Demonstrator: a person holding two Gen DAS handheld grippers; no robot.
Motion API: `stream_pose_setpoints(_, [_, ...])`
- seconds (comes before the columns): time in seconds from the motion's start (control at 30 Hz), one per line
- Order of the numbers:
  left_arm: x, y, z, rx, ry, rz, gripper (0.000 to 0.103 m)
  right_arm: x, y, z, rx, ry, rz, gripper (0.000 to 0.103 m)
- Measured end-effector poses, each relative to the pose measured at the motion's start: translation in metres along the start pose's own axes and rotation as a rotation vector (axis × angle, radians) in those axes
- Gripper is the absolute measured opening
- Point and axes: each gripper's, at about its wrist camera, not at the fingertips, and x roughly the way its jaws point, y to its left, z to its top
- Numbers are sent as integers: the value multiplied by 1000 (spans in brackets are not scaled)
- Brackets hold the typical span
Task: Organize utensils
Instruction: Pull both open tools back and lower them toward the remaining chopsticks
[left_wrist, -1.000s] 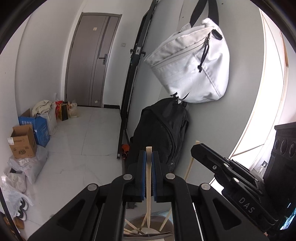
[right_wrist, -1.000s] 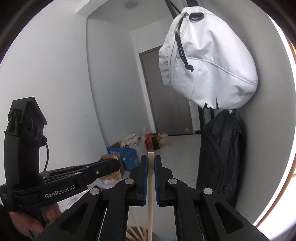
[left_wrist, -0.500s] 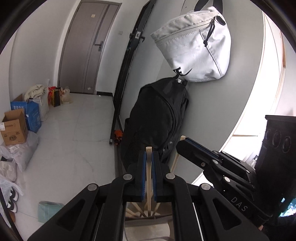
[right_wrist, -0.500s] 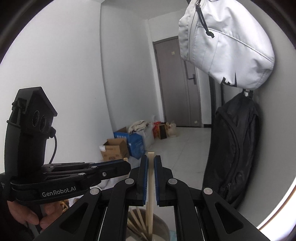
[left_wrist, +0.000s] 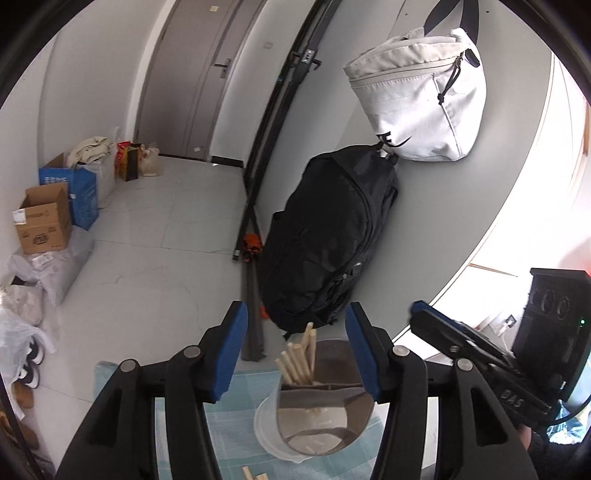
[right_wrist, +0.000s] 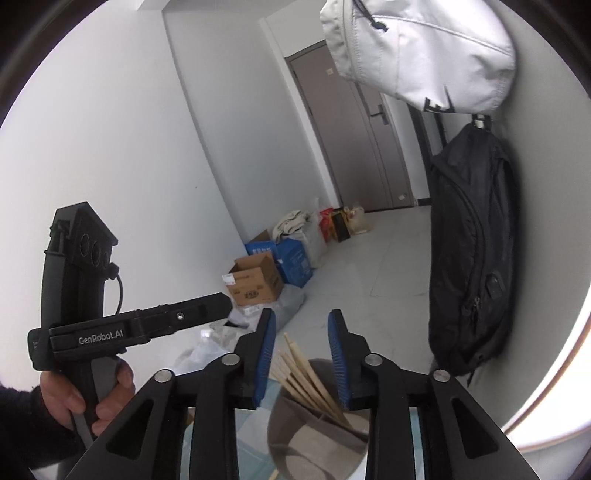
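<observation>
Both claws, clamped on one chopstick each a second ago, have just been opening: left claw and right claw stand apart, empty. Pale wooden chopsticks lean bundled in a grey, seemingly divided holder below.

Both handheld tools are matte black plastic: the left gripper and right gripper each carry two angular fingers lined with ribbed blue pads and pinned by round silver screws. Seen side-on, the left tool bears white "GenRobot.AI" lettering and a thin black cable; the right one reads "DAS" beside a small green light. The hand on the grey trigger emerges from a dark sleeve — black or near it.
</observation>
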Motion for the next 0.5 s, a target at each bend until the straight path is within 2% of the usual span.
stream_pose_setpoints(0.1, [-9,-4,-4,35,14,118,50,-14,4,-3,17,-7,-11,47])
stream_pose_setpoints(0.17, [-20,-5,-8,34,-3,115,51,-21,8,-4,14,-9,-14,49])
stream_pose_setpoints(0.23, [-29,-7,-11,32,-12,164,53,-29,13,-5,13,-17,-17,52])
stream_pose_setpoints(0.33, [-40,-7,-16,32,-39,193,59,-41,21,-6,30,-29,-15,61])
stream_pose_setpoints(0.4, [-48,-8,-20,33,-52,208,63,-47,26,-6,39,-42,-13,70])
stream_pose_setpoints(0.5, [-55,-9,-24,32,-61,220,65,-57,36,-8,32,-63,1,74])
